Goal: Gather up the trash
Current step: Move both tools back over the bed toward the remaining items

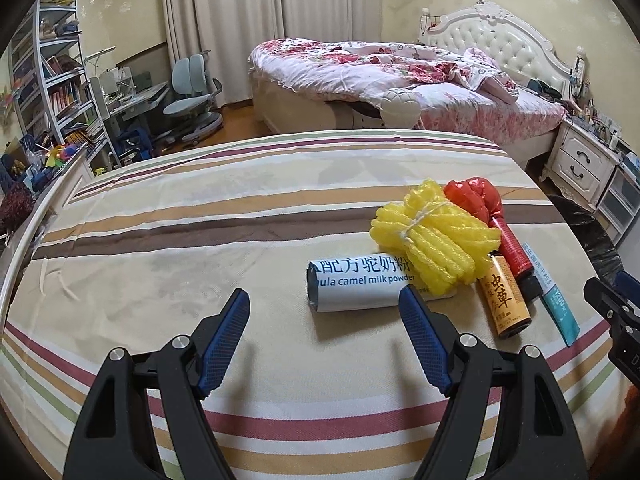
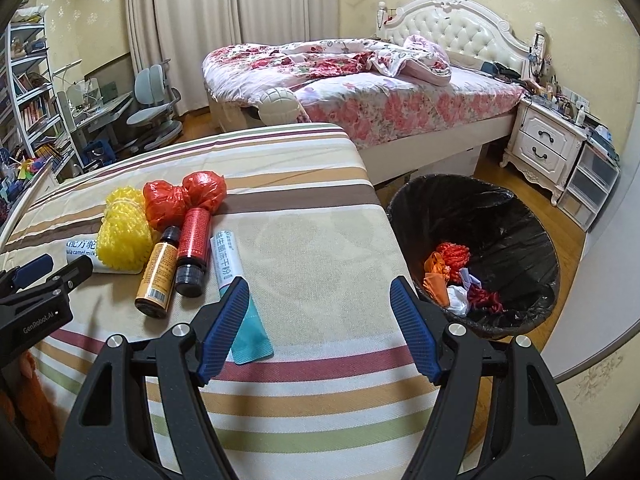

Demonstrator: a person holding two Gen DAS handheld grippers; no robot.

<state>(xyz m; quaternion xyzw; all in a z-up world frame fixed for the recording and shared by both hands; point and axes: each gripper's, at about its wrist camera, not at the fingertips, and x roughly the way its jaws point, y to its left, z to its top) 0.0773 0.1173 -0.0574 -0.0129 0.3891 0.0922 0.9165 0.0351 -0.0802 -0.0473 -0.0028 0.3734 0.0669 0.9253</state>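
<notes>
- Six pieces of trash are seen still on the striped table [image 2: 312,240]: a milk powder packet [image 1: 360,290], a yellow foam bundle [image 1: 436,240], a red plastic bag [image 2: 184,194], an orange bottle [image 2: 156,276], a red bottle [image 2: 192,252] and a teal sachet [image 2: 240,304], grouped at the left of the right wrist frame.
- The step in hand is judged to be choosing a piece; nothing is gripped.
- The left gripper [image 1: 324,316] is held with jaws apart and empty, just short of the milk powder packet at centre frame.
- The right gripper [image 2: 318,304] is likewise spread and empty, its left finger over the teal sachet.
- A reach forward and a closing on one piece would be called for next, then a carry to the bin.
- Only in the right wrist view is the black-lined bin [image 2: 516,204] shown in full, at right of frame, with crumpled scraps already inside; in the left wrist view only a dark edge is caught.
</notes>
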